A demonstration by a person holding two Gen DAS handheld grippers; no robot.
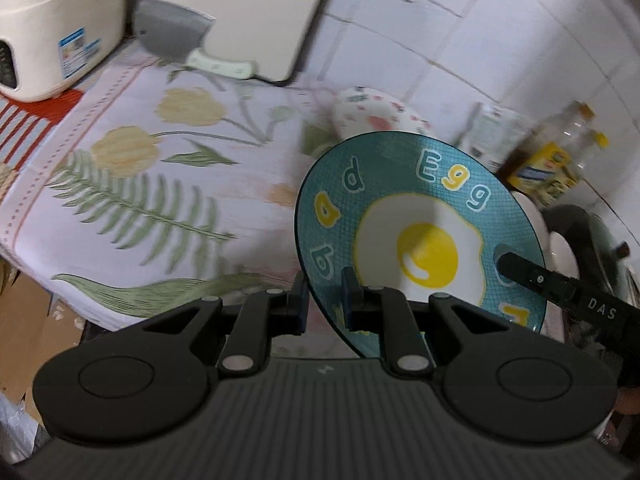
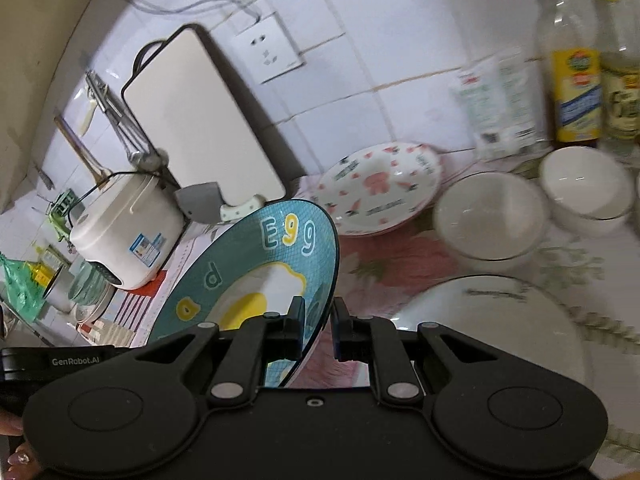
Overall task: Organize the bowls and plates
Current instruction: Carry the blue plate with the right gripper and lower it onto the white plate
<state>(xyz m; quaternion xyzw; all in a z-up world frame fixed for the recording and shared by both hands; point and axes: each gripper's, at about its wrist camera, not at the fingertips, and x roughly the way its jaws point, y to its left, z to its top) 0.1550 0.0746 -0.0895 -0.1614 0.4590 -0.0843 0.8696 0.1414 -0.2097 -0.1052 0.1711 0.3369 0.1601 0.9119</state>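
Observation:
A teal plate (image 1: 420, 208) printed with a fried egg and the word "Egg" hangs tilted above the floral tablecloth (image 1: 160, 184). My left gripper (image 1: 326, 304) is shut on its near-left rim. A finger (image 1: 520, 270) of my right gripper reaches in over the opposite rim. In the right wrist view my right gripper (image 2: 318, 324) is shut on the rim of the same teal plate (image 2: 248, 272). Behind lies a pink-patterned plate (image 2: 380, 184), with two white bowls (image 2: 488, 216) (image 2: 584, 188) and a white plate (image 2: 480, 320) to its right.
A white rice cooker (image 1: 44, 32) stands at the far left. A cutting board (image 1: 248, 12) and a cleaver (image 1: 172, 32) lean on the tiled wall. Sauce bottles (image 2: 572, 72) and a white packet (image 2: 500, 104) stand at the back right. A wall socket (image 2: 272, 52) sits above.

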